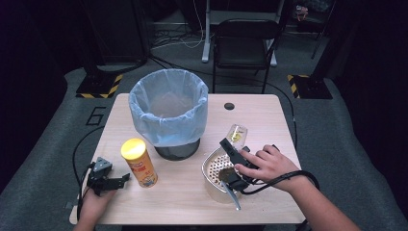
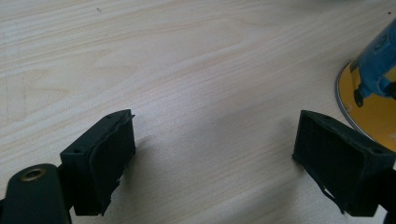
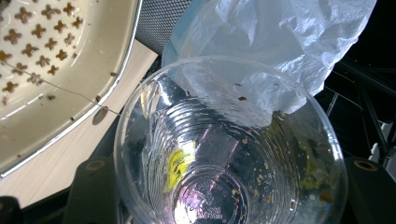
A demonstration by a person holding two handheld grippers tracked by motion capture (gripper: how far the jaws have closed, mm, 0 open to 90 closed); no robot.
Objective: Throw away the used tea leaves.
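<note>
A clear plastic cup with crumbs and a yellow smear inside sits between the jaws of my right gripper, which is shut on it; its mouth faces the camera. In the high view the cup hangs at the far rim of a perforated metal strainer pan, held by my right gripper. My left gripper rests near the table's front left corner. Its jaws stand open over bare wood with nothing between them. A yellow snack can stands upright just right of it.
A black mesh bin lined with a pale blue bag stands at the back middle of the wooden table. The strainer's handle points toward the front edge. A folding chair stands beyond the table.
</note>
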